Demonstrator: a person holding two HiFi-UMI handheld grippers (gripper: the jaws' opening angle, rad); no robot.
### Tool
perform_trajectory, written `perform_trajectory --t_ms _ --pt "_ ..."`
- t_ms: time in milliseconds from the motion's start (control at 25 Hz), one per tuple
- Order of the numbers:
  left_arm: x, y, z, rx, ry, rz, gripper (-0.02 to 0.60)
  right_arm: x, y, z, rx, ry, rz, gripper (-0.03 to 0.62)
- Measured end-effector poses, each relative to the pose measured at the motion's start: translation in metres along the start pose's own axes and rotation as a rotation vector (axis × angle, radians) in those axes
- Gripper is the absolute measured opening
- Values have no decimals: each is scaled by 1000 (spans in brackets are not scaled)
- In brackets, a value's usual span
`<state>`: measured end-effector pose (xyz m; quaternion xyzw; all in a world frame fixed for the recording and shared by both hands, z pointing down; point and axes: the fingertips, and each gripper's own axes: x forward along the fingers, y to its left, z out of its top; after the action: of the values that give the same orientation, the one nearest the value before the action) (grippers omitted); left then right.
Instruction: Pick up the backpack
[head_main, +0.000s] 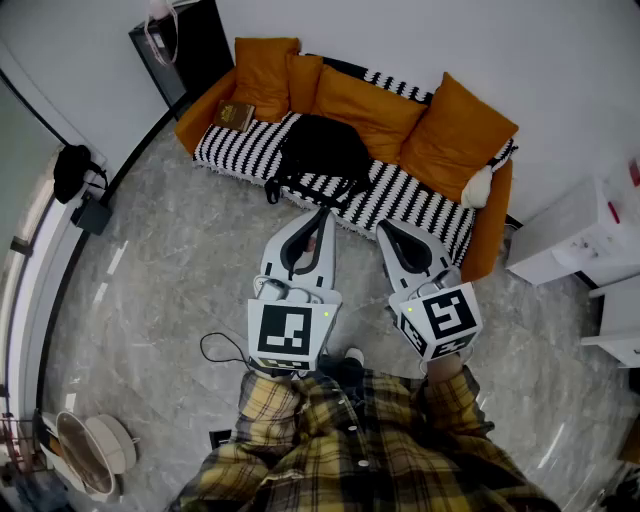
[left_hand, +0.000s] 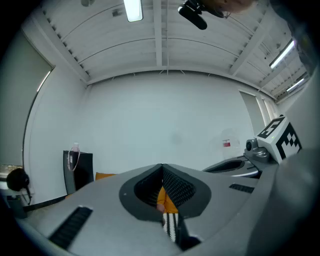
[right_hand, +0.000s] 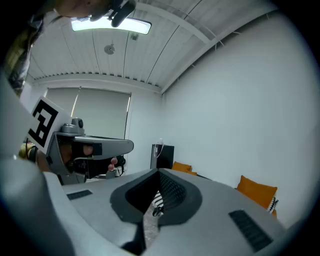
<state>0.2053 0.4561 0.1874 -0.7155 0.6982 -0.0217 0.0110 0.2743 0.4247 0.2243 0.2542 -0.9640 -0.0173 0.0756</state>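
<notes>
A black backpack (head_main: 322, 150) lies on the striped seat of an orange sofa (head_main: 418, 205), its straps hanging over the front edge. My left gripper (head_main: 322, 213) is shut and empty, held level in front of the sofa, its tip just short of the backpack's straps. My right gripper (head_main: 384, 229) is also shut and empty, beside the left one, a little nearer the sofa's right half. In the left gripper view the jaws (left_hand: 162, 167) meet tip to tip, and the right gripper (left_hand: 260, 155) shows alongside. The right gripper view shows closed jaws (right_hand: 158, 172) too.
Orange cushions (head_main: 455, 135) and a book (head_main: 235, 115) lie on the sofa. A black cabinet (head_main: 185, 45) stands at its left, white furniture (head_main: 585, 235) at the right. A fan (head_main: 90, 445) and cable (head_main: 220, 350) rest on the marble floor.
</notes>
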Motion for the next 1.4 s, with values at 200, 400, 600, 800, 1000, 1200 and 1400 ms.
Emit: perform_trajectory --t_ms 200,400,600,800,1000,1200,1400 --pt "3 6 3 0 -4 -2 17 2 3 -1 16 2 -2 15" --pt "4 7 4 -22 -5 15 17 0 0 -2 33 -5 4 14" --pt "3 -4 4 -28 -2 30 17 -9 -4 -1 30 -24 21 15" --pt "-1 -12 -1 -19 1 61 17 -17 -12 -7 36 -33 44 15" --pt "6 -6 -2 -19 5 92 17 -13 -22 -6 42 -45 50 15" --pt "24 19 -8 -10 5 121 17 14 -31 -9 35 -36 62 15" --pt "63 53 -14 -4 9 113 17 67 -42 -14 35 -14 74 15"
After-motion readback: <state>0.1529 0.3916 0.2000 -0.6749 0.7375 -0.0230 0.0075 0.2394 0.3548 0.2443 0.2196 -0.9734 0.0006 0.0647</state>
